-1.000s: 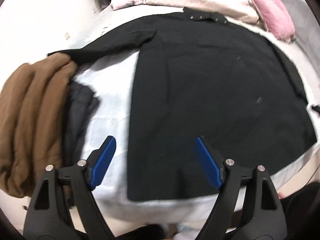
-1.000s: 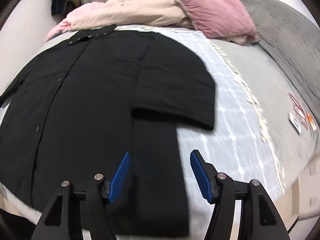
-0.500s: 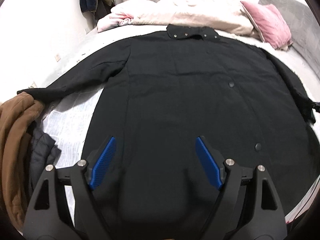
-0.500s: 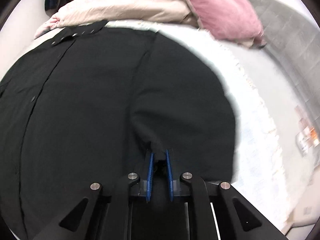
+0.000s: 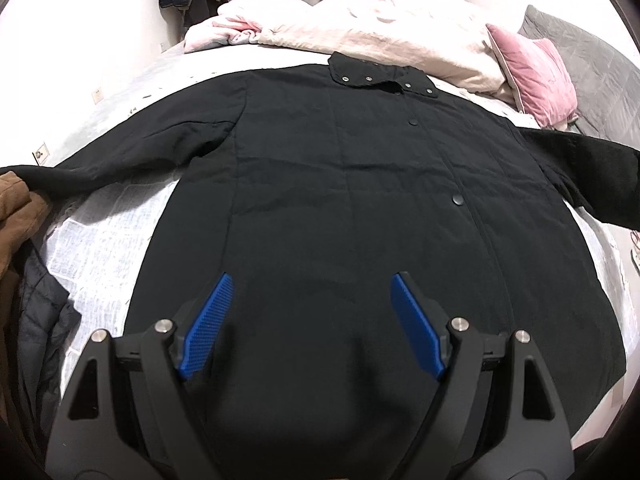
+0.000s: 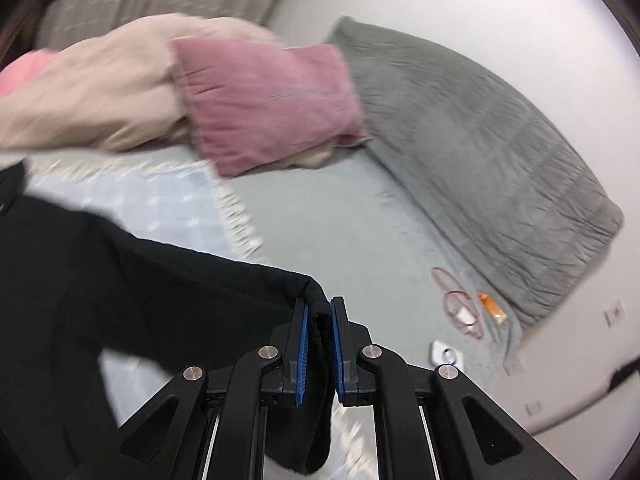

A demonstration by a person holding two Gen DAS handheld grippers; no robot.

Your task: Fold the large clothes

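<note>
A large black coat lies flat on the bed, front up, collar at the far end. Its left sleeve stretches out to the left. My left gripper is open and empty above the coat's lower part. My right gripper is shut on the cuff of the coat's right sleeve and holds it lifted and stretched out to the right over the bed; the sleeve also shows in the left wrist view.
A cream duvet and a pink pillow lie at the head of the bed, a grey blanket on the right. A brown garment and a dark padded one lie left. Small items lie on the sheet.
My right gripper closed on the sleeve cuff and pulled the folded sleeve out to the right, off the coat body. My left gripper moved right to above the coat's middle.
</note>
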